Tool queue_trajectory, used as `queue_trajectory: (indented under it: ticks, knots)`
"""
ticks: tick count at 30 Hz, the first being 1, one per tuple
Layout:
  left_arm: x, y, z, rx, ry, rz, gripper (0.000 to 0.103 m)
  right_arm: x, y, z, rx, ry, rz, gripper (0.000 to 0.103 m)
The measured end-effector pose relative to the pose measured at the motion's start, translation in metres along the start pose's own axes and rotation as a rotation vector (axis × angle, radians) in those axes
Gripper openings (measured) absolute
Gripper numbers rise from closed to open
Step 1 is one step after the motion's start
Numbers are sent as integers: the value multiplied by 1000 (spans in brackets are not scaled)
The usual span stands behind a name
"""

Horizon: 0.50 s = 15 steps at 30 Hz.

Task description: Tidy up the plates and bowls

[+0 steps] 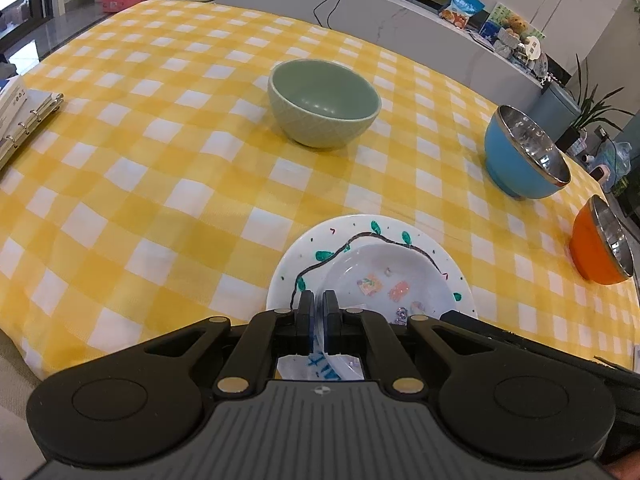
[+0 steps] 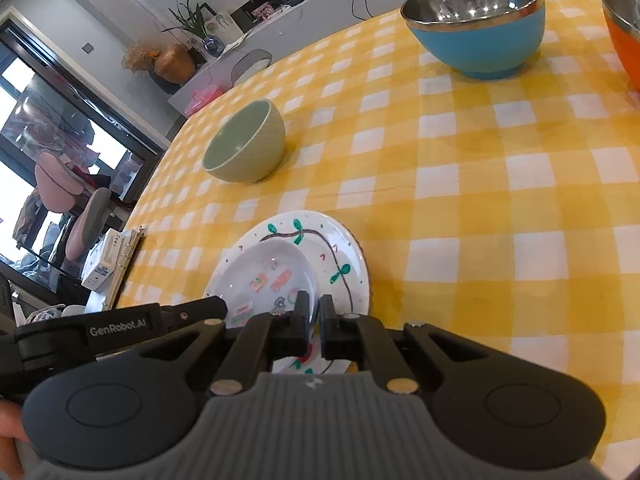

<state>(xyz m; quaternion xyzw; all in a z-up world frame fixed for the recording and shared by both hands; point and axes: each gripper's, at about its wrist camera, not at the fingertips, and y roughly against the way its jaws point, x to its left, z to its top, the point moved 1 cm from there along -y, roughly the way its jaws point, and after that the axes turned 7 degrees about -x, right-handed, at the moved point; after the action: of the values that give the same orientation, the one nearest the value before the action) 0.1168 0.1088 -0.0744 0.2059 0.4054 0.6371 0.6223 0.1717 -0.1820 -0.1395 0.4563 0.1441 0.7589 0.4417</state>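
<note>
We see the worktop [image 1: 160,160] wide and bare toward the green bowl [image 1: 323,109]. Both tongs, left [image 1: 318,306] and right [image 2: 314,312], clench opposite rims of the small dish [image 1: 384,280] to keep it level over the vine-painted plate [image 1: 316,240] near our edge.

Left gripper [image 1: 319,308] clamped on small plate [image 1: 380,280] rim — seated on vine-painted plate [image 1: 312,248]; green bowl [image 1: 324,104] beyond.
</note>
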Motion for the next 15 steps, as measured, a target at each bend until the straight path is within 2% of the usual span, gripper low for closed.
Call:
queue_trajectory:
  ticks: [7,11,13,14,15]
  knots:
    - [2,1,0,-9,15,-17,5,5,2,-2,-21,50,-17,5]
    - [3,6,1,-36,31,-28,18,7,4,-1,-40,71,-25,7]
    - [3,9,3,-45,38,-28,27,9,6,0,-50,88,-33,16]
    - [3,10,3,-51,41,-31,29,12,8,0,-64,109,-37,27]
    - [2,12,4,-62,43,-35,31,14,10,0,-77,129,-41,33]
